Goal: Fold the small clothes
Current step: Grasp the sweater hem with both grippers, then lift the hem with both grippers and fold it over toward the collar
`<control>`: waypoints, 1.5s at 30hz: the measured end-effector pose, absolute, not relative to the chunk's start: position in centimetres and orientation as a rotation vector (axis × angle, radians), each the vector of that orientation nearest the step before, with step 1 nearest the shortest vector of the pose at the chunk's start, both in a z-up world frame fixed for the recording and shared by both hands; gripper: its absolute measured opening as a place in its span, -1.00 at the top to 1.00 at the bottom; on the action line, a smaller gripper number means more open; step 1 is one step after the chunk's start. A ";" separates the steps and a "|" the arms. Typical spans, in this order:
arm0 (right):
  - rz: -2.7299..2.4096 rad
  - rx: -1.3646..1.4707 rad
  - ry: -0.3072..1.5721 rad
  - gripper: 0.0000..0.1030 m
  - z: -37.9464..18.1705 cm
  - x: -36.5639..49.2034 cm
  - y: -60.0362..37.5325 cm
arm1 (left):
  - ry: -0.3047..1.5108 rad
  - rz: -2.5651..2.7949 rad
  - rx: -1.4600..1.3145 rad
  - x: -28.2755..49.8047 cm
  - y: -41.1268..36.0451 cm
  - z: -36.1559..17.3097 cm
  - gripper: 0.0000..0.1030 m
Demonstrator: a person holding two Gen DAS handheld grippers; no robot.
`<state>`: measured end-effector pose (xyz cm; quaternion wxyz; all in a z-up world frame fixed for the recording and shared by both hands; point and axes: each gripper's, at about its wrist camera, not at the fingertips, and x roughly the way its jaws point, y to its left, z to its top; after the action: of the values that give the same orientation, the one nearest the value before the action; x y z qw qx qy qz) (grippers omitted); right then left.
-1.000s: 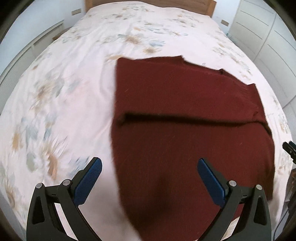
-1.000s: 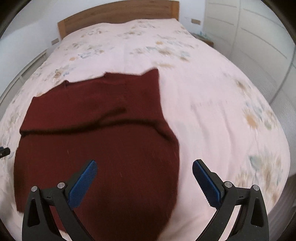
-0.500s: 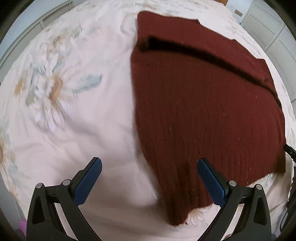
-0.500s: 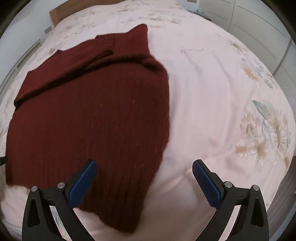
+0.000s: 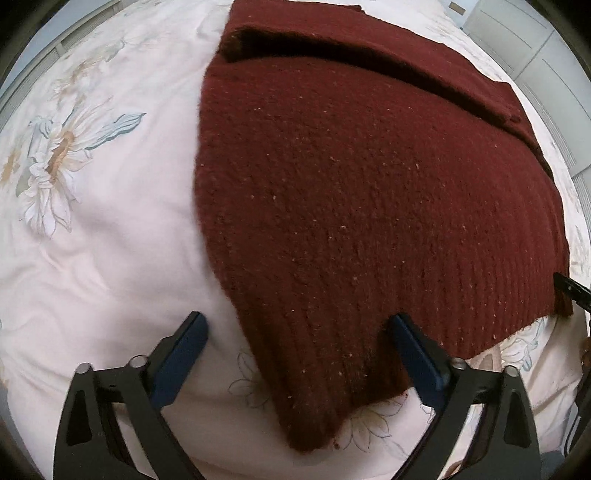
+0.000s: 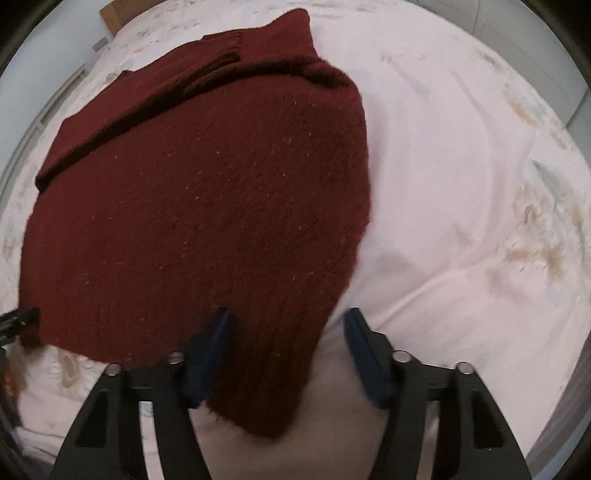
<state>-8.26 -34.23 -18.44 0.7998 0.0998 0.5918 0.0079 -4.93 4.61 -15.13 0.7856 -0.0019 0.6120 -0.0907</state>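
Observation:
A dark red knitted sweater (image 5: pixel 351 192) lies flat on the bed, its far part folded over in a band. In the left wrist view its near left hem corner lies between the fingers of my left gripper (image 5: pixel 297 326). Those jaws are closing and stand wide, one blue pad over the knit, the other over the sheet. In the right wrist view the sweater (image 6: pixel 207 206) has its near right hem corner between the fingers of my right gripper (image 6: pixel 288 321). Those jaws are closing too, and the pads do not press the cloth.
The bed is covered by a pale pink sheet (image 5: pixel 103 258) printed with flowers; it spreads wide to the right (image 6: pixel 461 206). White cabinet doors (image 5: pixel 524 40) stand beyond the bed. A wooden headboard corner (image 6: pixel 114 14) shows at the top.
Both grippers have dropped closer to the sweater's near hem corners. The right jaws have narrowed a lot, the left jaws a little.

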 end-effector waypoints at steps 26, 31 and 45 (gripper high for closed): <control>0.171 0.331 1.112 0.75 -9.8 -6.0 -35.1 | 1.157 -0.310 -0.150 -1.7 5.6 -6.3 0.82; 0.172 0.328 1.042 0.75 -7.1 -3.7 -35.1 | 1.095 -0.306 -0.160 0.3 7.0 -3.5 0.82; 0.144 0.330 0.909 0.76 -1.8 5.0 -34.3 | 0.986 -0.275 -0.223 9.2 7.9 1.3 0.82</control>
<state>4.95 -34.32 -1.77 0.8828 0.1584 0.4368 0.0690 9.24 7.95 1.31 0.8660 -0.1065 0.4706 -0.1314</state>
